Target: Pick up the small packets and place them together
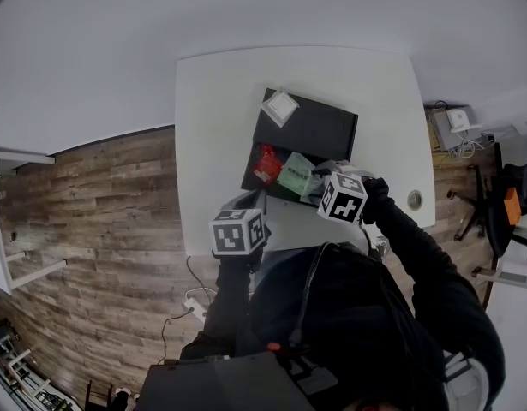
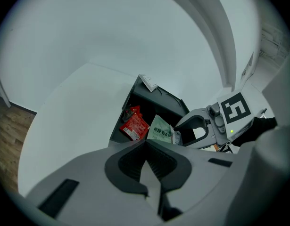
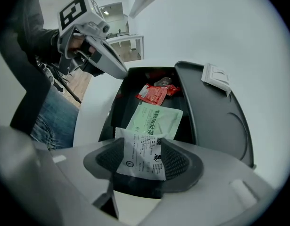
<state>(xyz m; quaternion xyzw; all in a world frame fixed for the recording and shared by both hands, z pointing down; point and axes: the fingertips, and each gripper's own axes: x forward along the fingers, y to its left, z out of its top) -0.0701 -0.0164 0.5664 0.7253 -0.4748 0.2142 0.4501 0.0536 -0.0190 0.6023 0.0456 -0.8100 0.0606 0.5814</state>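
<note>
- Print on the white packet (image 3: 142, 152) between my right gripper's (image 3: 144, 160) pads: rows of small black text I cannot read, one big black character, and a circled mark near a lower corner.
- That gripper stands wide over the tray (image 3: 187, 108). Its pads flank the packet without clearly pressing it, and the packet's far edge overlaps the green packet (image 3: 156, 120).
- Green packet bears dark Chinese characters along its near edge. It lies in the tray's deep well, with the red packet (image 3: 153, 94) just beyond it; the red one's print is too small to read.
- Square white packet (image 3: 216, 76) sits apart on the tray's flat part, by the far corner.
- My left gripper (image 2: 147, 157) is pinched together on nothing, near the table's (image 1: 220, 110) front edge.
- Only the right gripper view shows the white packet's face. In the head view the marker cube (image 1: 343, 197) covers it, and that view alone shows the wood floor (image 1: 92, 195).
- Left gripper view alone shows a green light (image 2: 232, 131) on the right gripper.
</note>
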